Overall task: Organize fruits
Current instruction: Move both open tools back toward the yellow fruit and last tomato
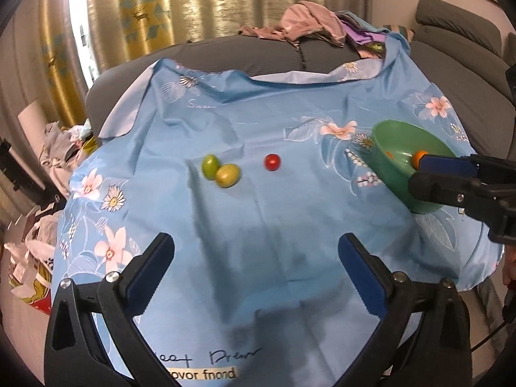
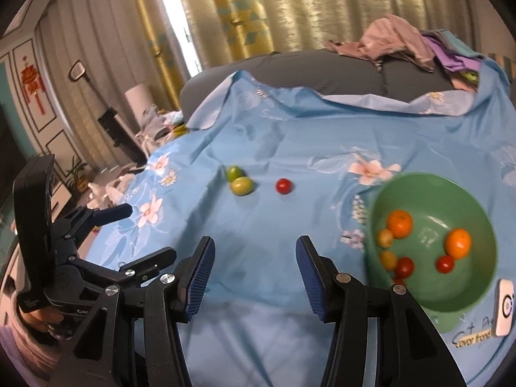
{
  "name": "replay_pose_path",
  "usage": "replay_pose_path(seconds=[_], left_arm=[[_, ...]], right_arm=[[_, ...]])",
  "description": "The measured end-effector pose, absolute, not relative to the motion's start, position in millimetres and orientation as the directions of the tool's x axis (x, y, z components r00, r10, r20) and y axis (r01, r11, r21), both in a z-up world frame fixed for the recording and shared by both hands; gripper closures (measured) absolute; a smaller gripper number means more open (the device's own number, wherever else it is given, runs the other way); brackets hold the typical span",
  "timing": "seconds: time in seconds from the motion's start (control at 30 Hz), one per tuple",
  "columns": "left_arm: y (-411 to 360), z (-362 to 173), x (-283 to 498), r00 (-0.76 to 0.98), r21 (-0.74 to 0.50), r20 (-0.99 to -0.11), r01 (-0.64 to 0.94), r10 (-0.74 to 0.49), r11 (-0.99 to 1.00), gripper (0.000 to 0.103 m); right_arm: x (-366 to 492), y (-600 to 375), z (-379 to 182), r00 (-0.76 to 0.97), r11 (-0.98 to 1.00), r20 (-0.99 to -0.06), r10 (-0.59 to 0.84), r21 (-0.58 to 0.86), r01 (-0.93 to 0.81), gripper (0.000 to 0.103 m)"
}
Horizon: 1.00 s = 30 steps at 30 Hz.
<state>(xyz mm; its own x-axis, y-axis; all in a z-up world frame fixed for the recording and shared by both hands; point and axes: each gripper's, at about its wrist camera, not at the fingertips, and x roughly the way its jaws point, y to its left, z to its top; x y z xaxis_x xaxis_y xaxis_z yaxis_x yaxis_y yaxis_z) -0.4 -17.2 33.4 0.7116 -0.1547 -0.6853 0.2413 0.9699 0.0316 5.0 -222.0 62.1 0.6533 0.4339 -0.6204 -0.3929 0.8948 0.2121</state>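
My left claw (image 1: 256,258) gapes empty and my right claw (image 2: 254,264) stands parted, empty too, over the blue floral sheet (image 1: 258,122), two green fruits (image 1: 221,171) and a red one (image 1: 272,162) ahead, green bowl (image 2: 480,222) of fruit right.

The blue floral cloth (image 1: 258,225) bears cursive "Sweet Dream", only partly legible.

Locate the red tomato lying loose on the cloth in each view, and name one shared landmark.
Left wrist: red tomato sits just above centre on the blue cloth, right of the two green fruits.
Right wrist: red tomato sits near centre, also right of the green fruits.
Shared landmark: the green bowl, at right in both.
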Motion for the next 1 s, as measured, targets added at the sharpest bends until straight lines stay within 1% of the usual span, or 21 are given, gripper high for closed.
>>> replay_pose_path(seconds=[0.57,1.0], left_arm=[[17.1,16.2,15.7,0.693,-0.016,-0.705,0.195,-0.149,0.981,0.001],[20.1,2.0,41.7,0.675,0.000,-0.726,0.190,-0.130,0.982,0.001]], right_arm=[[34.2,-169.7,54.2,0.606,0.879,-0.663,0.440,0.180,-0.441,0.050],[69.5,-158.9,41.5,0.592,0.882,-0.682,0.429,0.173,-0.439,0.050]])
